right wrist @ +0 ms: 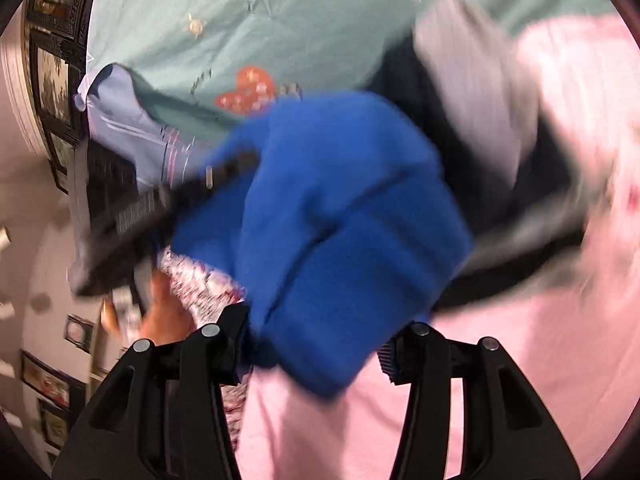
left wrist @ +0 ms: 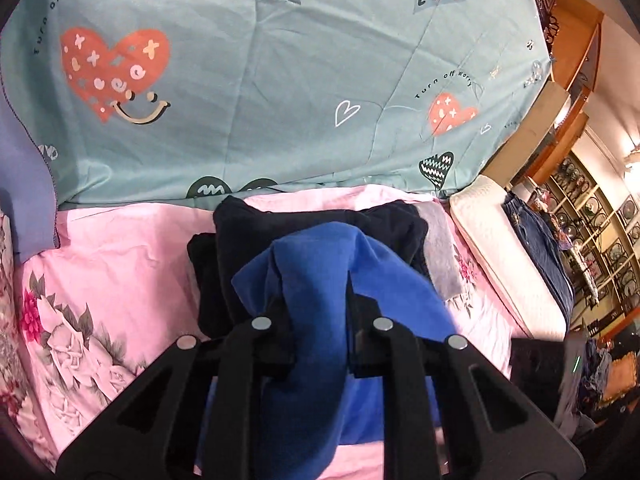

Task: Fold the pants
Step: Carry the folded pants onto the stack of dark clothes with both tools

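Spread across the top of both views: a teal heart-print quilt [left wrist: 280, 80]. Below it, filling the lower left of the left wrist view, a pink floral sheet [left wrist: 100, 280]. Stacked at centre on that sheet, a dark folded pile [left wrist: 248, 240] with a grey piece [left wrist: 444, 256] at its right edge. Along the right side, a white pillow [left wrist: 500, 248] under a navy garment [left wrist: 536, 248].

Draped over the pile and running down to the bottom centre, the blue pants [left wrist: 320, 280], bunched and lifted. Clenched on a fold of them, the left gripper [left wrist: 320, 320]. Wide apart around the blurred blue mass, the right gripper [right wrist: 316, 340]; whether gripping or merely straddling, cannot tell. At lower left of the right view, apparently the other tool and a hand [right wrist: 160, 312].

Likely step: carrying or laying the pants for a fold. Called for next: bare flat sheet, clear of the pile, before flattening.
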Demonstrator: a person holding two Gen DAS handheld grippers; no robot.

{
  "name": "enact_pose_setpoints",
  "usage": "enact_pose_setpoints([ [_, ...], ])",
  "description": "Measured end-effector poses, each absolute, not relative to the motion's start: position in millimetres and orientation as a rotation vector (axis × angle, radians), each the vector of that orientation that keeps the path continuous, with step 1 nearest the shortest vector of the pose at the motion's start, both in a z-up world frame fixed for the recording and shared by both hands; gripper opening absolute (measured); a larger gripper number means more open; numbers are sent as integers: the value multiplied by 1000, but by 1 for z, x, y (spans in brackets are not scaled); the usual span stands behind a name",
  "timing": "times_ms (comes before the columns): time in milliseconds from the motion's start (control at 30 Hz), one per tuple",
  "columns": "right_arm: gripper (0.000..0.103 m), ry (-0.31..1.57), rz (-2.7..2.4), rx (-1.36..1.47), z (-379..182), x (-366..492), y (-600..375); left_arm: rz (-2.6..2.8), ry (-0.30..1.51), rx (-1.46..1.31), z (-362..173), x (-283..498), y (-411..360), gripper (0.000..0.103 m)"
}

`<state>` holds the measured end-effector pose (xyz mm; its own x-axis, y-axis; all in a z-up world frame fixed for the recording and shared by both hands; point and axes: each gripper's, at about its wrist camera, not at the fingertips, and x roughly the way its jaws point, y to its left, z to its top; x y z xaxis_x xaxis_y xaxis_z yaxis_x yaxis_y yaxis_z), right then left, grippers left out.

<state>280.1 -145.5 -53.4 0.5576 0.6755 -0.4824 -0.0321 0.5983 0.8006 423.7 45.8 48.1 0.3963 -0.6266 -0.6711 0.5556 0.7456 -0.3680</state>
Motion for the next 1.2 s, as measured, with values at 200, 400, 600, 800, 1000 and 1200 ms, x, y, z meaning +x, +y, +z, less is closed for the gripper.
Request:
enact_pose_setpoints([
  [200, 55, 943, 450, 878, -109, 258, -115, -816, 877, -106, 37, 428, 58, 17],
  [400, 88, 812, 277, 811, -136, 231, -124, -857, 871, -131, 31, 436, 66, 17],
  [600, 88, 790, 223, 864, -157, 266, -112, -878, 871, -156, 27, 439, 72, 17],
  [800, 25, 716, 337, 835, -151, 281, -108, -908, 853, -173, 23, 434, 79, 17],
  [1000, 13, 691, 298, 626, -103, 255, -109, -985, 744, -235, 29, 396, 107, 17],
  [1200, 12, 610, 276, 495, -47, 236, -126, -1025, 575, -376, 43, 352, 149, 17],
])
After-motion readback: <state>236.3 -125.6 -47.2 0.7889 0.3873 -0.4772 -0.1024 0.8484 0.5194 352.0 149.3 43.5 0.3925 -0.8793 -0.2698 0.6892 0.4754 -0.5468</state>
